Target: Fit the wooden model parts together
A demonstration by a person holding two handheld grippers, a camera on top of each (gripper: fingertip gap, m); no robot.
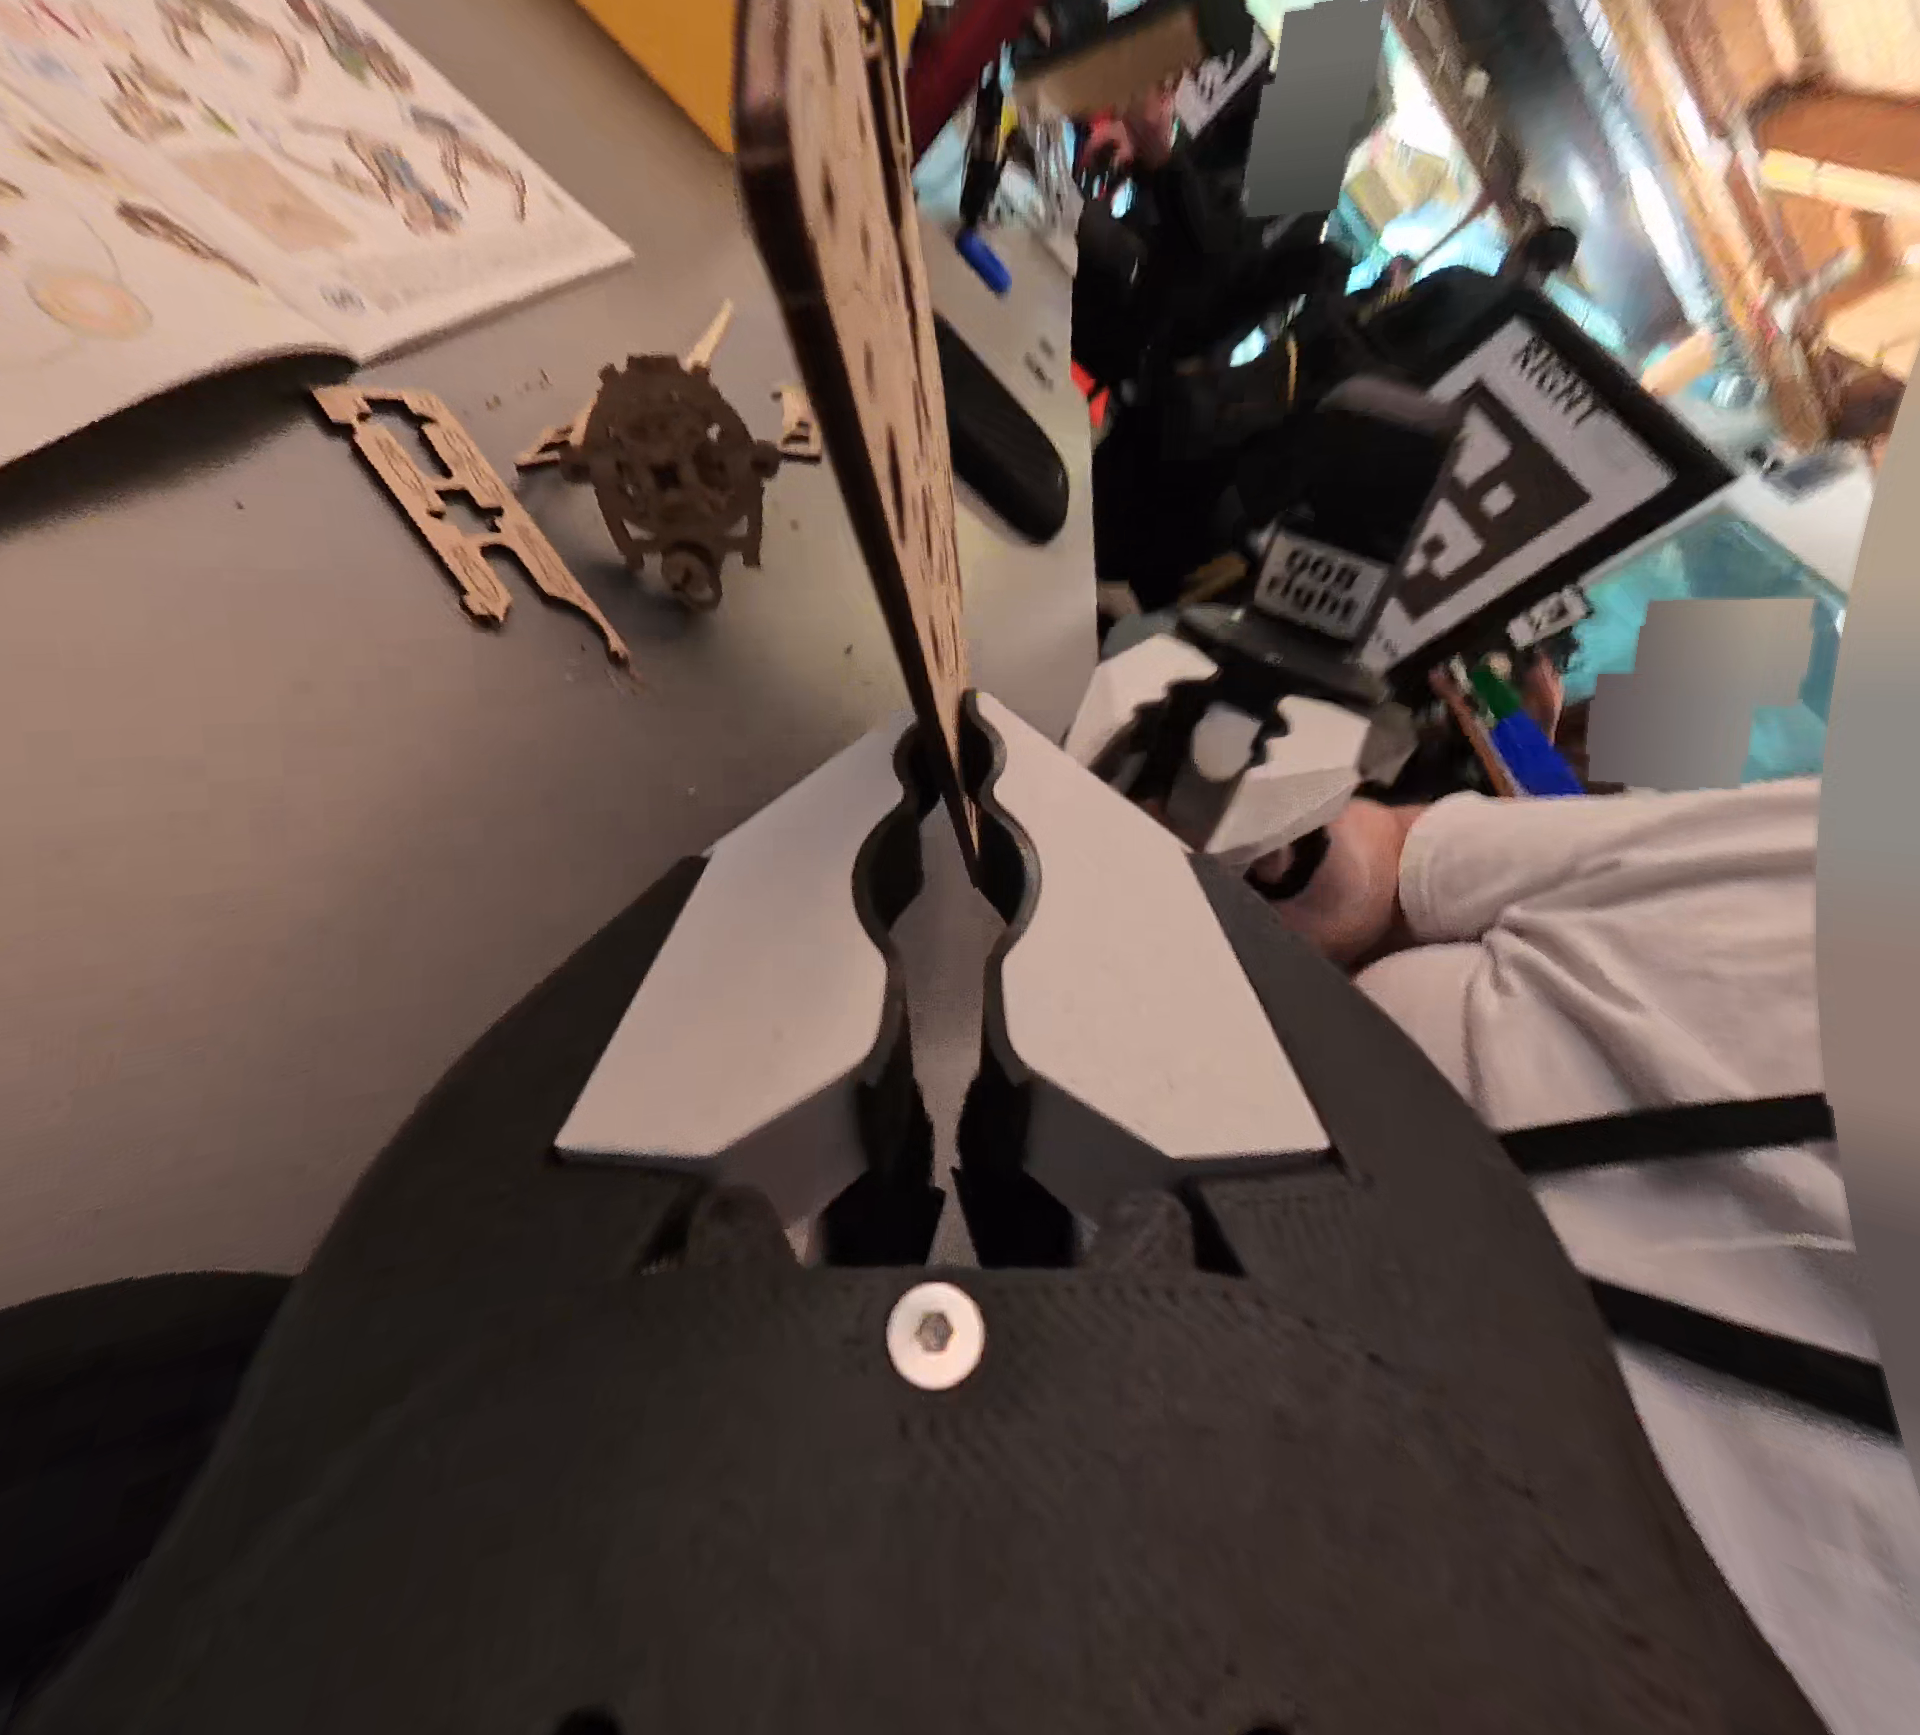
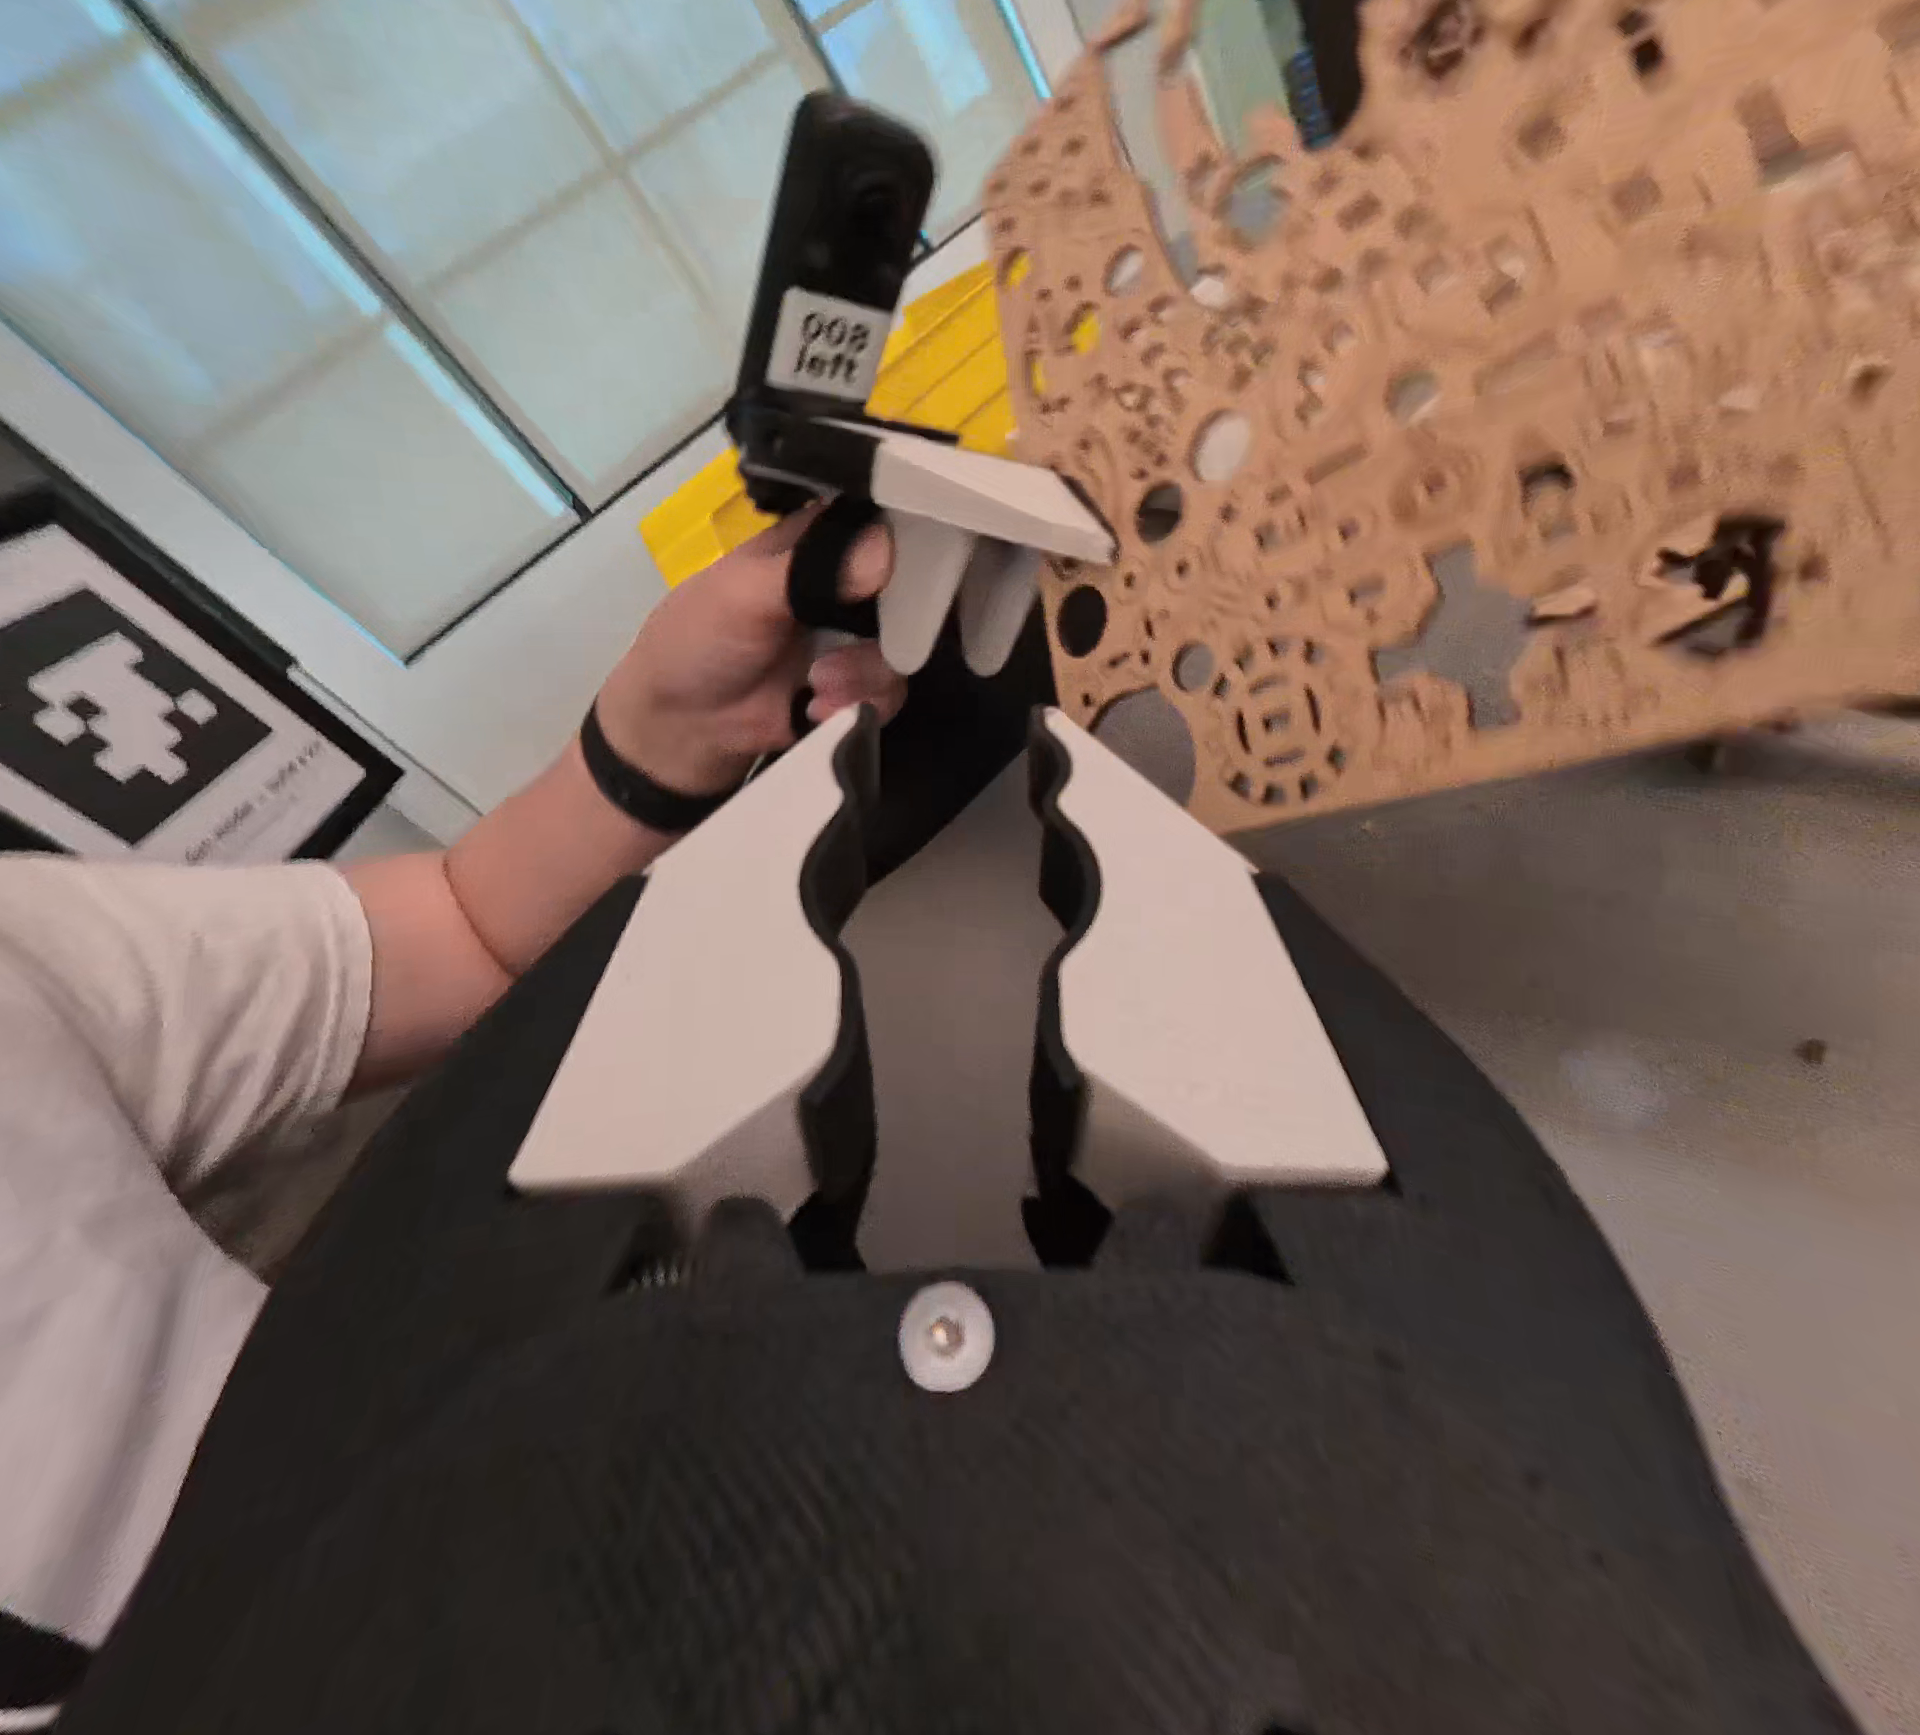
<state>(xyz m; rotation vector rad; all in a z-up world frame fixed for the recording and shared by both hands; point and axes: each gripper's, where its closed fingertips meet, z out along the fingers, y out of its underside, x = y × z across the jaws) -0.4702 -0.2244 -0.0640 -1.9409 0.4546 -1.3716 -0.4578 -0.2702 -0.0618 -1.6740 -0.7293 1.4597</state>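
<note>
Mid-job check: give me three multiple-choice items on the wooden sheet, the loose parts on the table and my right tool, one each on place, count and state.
1. Where is the wooden parts sheet?
A. Flat on the table
B. Clamped in the left tool
C. Under the booklet

2. How many wooden items lie on the grey table beside the instruction booklet?
A. Two
B. Five
C. None

3. The right tool is:
A. Shut on the sheet
B. Shut on a gear
C. Open, holding nothing

Answers: 1 B, its fingers pinch the sheet's edge; 2 A, a flat cut-out piece and a part-built round model; 3 C, a clear gap between its fingers.
</note>
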